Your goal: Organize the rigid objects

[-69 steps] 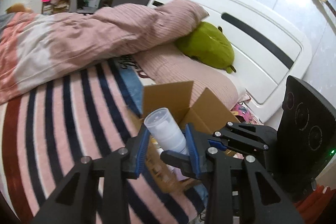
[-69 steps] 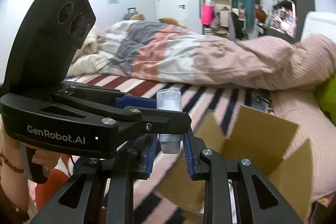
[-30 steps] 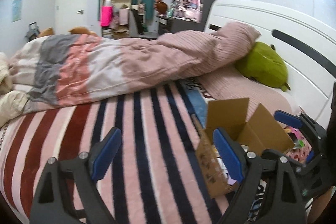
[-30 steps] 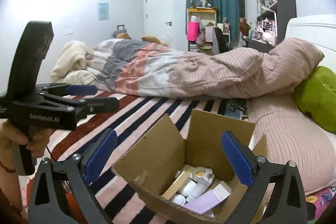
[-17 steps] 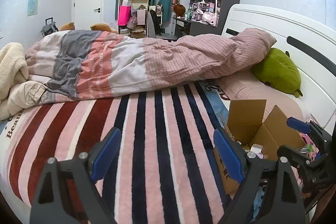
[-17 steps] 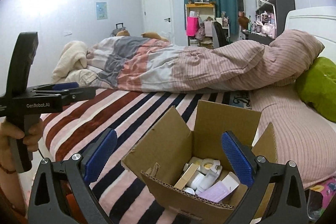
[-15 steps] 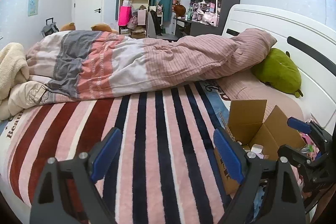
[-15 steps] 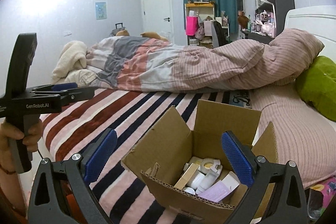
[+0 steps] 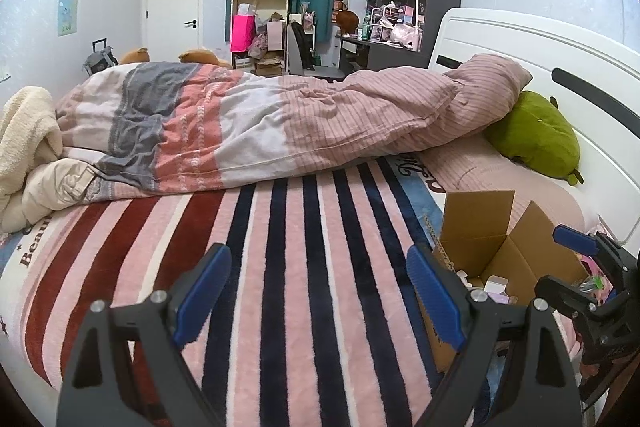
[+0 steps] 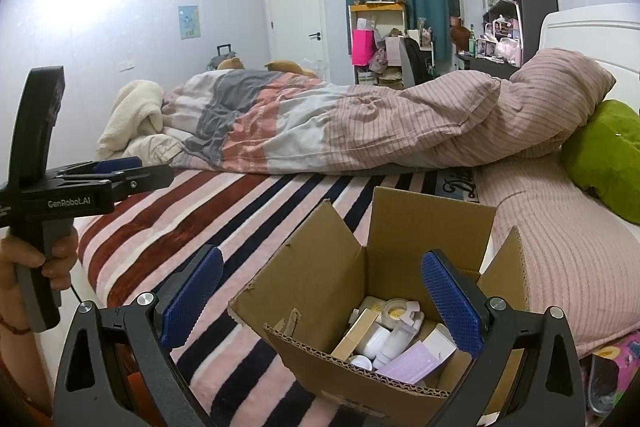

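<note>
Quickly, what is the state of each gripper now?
Left gripper: open, holding nothing.
Right gripper: open, holding nothing, above the box.

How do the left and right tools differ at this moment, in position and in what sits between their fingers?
The right tool hangs over the open cardboard box, with bottles and small cartons showing between its fingers. The left tool is off to the box's side, with only the striped blanket between its fingers. Both are wide open and empty, with blue pads.
</note>
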Demonstrator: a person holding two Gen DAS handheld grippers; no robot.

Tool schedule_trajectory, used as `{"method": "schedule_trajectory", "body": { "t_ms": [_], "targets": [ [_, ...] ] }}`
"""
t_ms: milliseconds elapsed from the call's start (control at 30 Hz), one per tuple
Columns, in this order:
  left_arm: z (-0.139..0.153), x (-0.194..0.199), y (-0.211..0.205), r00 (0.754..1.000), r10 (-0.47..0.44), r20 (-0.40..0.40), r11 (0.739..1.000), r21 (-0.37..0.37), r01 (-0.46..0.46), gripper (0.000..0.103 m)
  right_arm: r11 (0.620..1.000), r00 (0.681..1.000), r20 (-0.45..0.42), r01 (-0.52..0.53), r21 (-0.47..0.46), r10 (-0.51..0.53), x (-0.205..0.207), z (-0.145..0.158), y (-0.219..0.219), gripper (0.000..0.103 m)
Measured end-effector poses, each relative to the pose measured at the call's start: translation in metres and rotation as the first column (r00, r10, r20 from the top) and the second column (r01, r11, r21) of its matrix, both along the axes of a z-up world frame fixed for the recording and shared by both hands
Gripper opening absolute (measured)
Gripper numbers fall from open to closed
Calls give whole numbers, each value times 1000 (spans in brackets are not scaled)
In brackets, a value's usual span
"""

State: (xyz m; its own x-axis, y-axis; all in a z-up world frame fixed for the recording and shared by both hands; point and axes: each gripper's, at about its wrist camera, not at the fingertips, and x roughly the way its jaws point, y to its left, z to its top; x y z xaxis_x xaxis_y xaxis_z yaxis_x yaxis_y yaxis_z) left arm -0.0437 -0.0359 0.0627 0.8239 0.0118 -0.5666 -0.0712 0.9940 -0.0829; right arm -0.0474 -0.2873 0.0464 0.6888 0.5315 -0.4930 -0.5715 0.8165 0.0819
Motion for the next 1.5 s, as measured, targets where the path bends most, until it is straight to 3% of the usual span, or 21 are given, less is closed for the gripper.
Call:
{"method": "schedule_trajectory", "body": {
  "t_ms": [1500],
  "targets": [
    [1, -5, 7, 1000, 11, 1, 1000, 18, -11, 88, 1000, 1000, -5, 9, 5, -9, -3, -3, 1, 100]
  ]
}}
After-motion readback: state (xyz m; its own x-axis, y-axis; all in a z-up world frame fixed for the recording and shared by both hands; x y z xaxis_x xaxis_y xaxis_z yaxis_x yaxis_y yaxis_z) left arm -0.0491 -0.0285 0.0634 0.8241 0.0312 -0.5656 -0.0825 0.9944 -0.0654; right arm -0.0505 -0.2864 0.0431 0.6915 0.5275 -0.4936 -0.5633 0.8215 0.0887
